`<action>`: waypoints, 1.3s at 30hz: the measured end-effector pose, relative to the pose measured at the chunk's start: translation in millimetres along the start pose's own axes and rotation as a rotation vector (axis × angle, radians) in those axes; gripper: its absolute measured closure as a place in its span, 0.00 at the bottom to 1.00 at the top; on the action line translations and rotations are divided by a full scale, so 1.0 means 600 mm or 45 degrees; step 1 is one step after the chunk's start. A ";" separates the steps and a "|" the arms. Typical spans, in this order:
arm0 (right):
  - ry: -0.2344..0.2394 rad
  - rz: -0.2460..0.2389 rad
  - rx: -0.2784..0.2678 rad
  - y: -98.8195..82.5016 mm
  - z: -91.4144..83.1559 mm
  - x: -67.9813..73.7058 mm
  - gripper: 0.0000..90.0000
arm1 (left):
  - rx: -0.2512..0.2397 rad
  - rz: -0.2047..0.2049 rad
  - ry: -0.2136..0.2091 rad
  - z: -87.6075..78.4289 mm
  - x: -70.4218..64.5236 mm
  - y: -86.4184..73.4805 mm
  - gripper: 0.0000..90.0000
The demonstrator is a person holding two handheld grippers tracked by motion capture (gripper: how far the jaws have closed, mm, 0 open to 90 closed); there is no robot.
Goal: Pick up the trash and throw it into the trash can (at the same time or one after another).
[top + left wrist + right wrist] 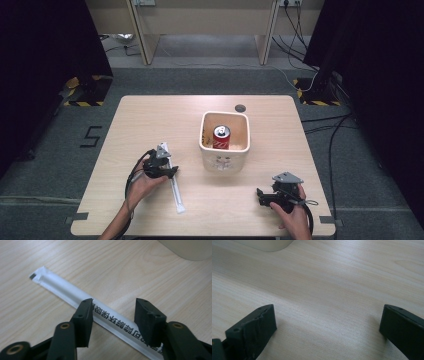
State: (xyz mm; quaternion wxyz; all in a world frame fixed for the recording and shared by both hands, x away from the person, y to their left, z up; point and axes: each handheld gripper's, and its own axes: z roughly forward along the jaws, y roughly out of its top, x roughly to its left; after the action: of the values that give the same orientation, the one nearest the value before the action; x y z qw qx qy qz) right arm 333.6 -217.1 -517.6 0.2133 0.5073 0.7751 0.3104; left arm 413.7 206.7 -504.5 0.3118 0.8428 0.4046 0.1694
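Two claws sit low on the tabletop: the left claw straddles a wrapped straw, unclenched, at the tub's eight o'clock; the right claw gapes empty.

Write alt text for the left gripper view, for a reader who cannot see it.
The left claw straddles a long white paper-wrapped straw lying flat on a light wooden table; its two black jaws stand on either side of the wrapper with a gap, not yet pressing it. Black printed characters run along the wrapper, and the edge of a cream bin shows at the top right.
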 end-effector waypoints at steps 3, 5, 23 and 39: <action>0.000 -0.001 -0.001 0.000 0.000 0.000 0.01 | 0.000 0.017 -0.046 0.004 0.009 0.004 0.63; 0.002 -0.002 0.000 0.000 0.000 0.000 0.01 | -0.002 0.000 -0.043 0.000 0.014 0.007 0.64; 0.008 -0.007 0.000 0.000 0.000 0.000 0.01 | -0.014 -0.068 -0.041 -0.009 0.002 -0.014 0.73; 0.009 -0.006 -0.001 0.000 0.000 0.001 0.01 | 0.015 -0.068 -0.042 -0.005 0.020 -0.006 0.79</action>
State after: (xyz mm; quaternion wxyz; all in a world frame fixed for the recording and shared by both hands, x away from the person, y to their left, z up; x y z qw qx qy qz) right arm 333.2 -216.9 -517.7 0.2115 0.5044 0.7769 0.3119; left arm 417.4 218.7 -504.1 0.3179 0.8363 0.4227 0.1447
